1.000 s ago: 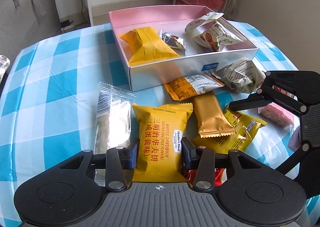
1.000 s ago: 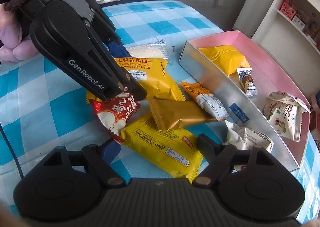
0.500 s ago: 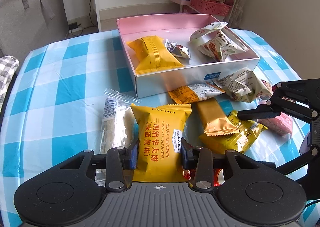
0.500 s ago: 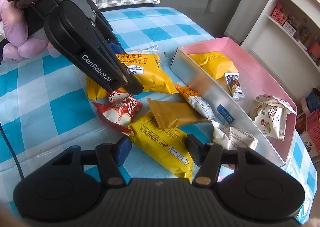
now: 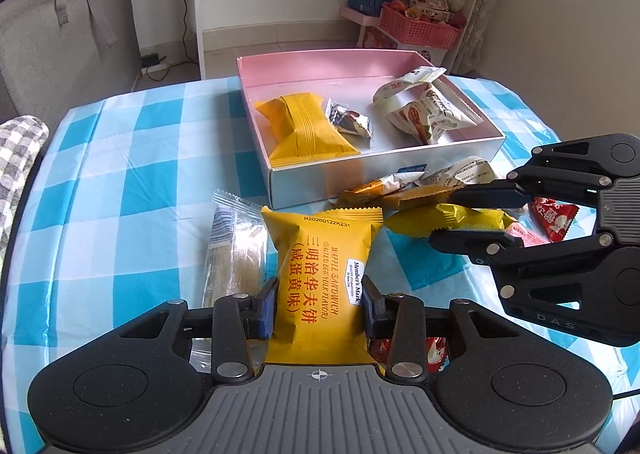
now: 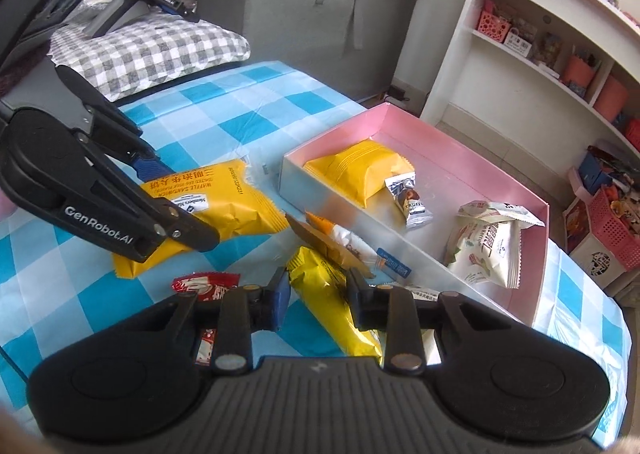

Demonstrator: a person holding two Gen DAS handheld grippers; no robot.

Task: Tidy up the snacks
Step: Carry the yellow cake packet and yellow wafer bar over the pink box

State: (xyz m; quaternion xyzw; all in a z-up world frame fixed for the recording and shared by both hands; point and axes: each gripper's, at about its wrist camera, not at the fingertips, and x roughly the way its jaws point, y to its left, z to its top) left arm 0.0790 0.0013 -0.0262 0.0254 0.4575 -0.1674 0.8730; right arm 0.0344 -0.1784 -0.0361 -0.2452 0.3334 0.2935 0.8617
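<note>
— Well, how's the waffle sandwich packet (image 5: pixel 320 274) sitting?
— Light, puffy, slippery; left tongs (image 5: pixel 319 308) clamp its sides, the box (image 5: pixel 384 170) beyond them.
— Right tongs (image 6: pixel 316 296)?
— Pinching the long yellow packet (image 6: pixel 332 302).

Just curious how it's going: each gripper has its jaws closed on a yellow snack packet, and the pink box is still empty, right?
Not quite: the pink box already holds several snacks, as the left wrist view shows. The rest is right: left gripper and right gripper each grip a yellow packet.
</note>
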